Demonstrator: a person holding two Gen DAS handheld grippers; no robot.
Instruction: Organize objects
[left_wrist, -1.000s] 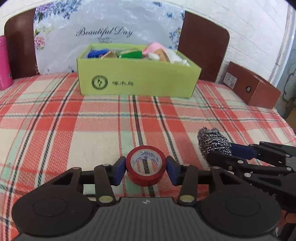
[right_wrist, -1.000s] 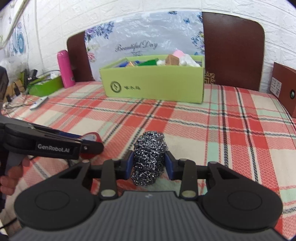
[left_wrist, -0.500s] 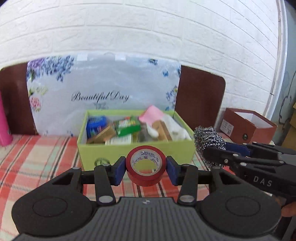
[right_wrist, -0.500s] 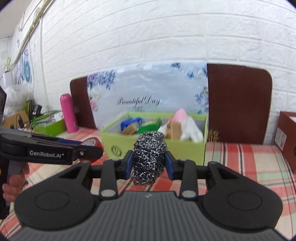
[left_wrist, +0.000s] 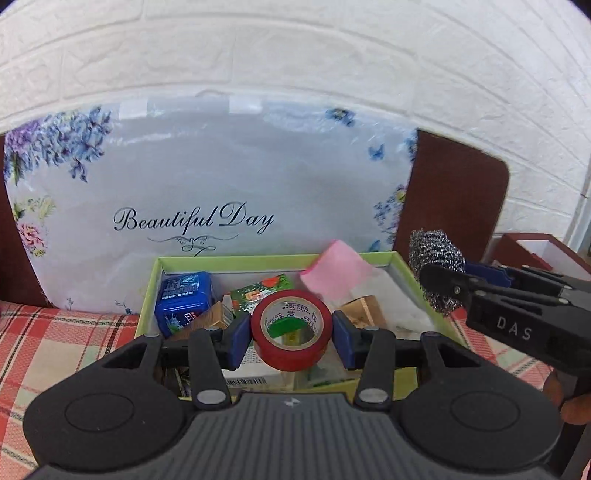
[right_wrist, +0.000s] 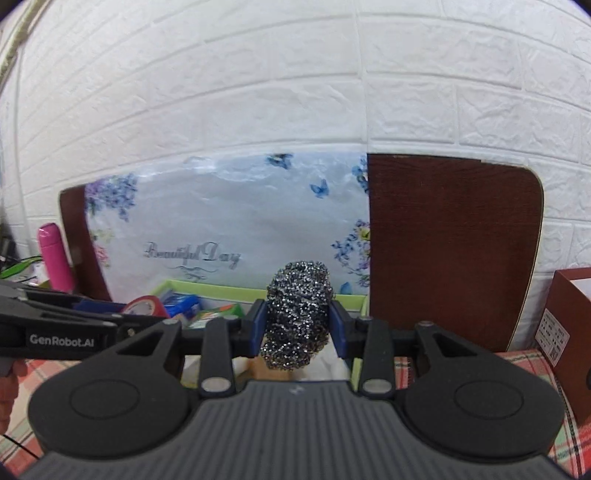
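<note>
Two objects carried above the green box (left_wrist: 149, 295), ready for dropping in.

The left hand-held gripper (left_wrist: 291, 334) pinches the red tape roll (left_wrist: 291, 345) over the box; the right hand-held gripper (right_wrist: 297, 326) squeezes the steel scourer (right_wrist: 297, 317) near its right rim, probably so both can fall inside together.

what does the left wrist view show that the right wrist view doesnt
Only the left wrist view looks down into the green box, showing the pink pad, wooden block and whole blue tin.

Only the right wrist view shows the pink bottle and the label on the maroon box.

Both show the left gripper shut on the red tape roll, the right gripper shut on the steel scourer, the floral board and the brick wall.
</note>
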